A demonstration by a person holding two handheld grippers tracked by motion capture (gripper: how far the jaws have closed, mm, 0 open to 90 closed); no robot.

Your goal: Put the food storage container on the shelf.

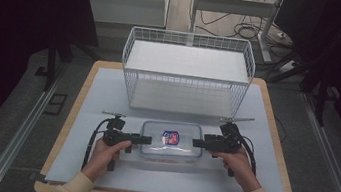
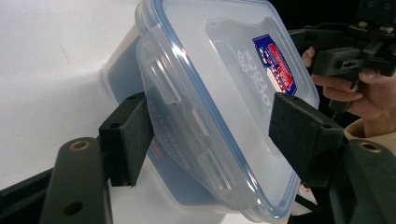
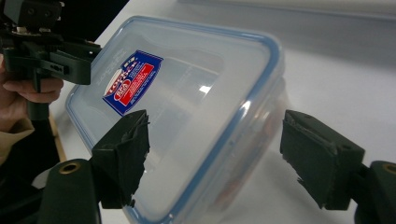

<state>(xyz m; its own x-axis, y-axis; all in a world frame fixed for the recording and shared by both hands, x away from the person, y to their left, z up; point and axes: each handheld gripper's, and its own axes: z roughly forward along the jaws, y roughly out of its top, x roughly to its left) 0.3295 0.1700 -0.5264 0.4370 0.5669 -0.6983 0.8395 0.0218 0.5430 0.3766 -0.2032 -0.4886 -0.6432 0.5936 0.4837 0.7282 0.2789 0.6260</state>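
A clear plastic food box with a blue-rimmed lid and a red and blue label lies flat on the white sheet near the front of the table. My left gripper is at its left end. In the left gripper view the box sits between the pads of the left gripper, one pad against the side latch and the other on the lid. My right gripper is at the right end. In the right gripper view its jaws straddle the box, and the right pad stands off the wall.
A white wire basket with a white floor stands just behind the box, open at the top. The white sheet covers the wooden table. Dark floor and metal rails surround the table.
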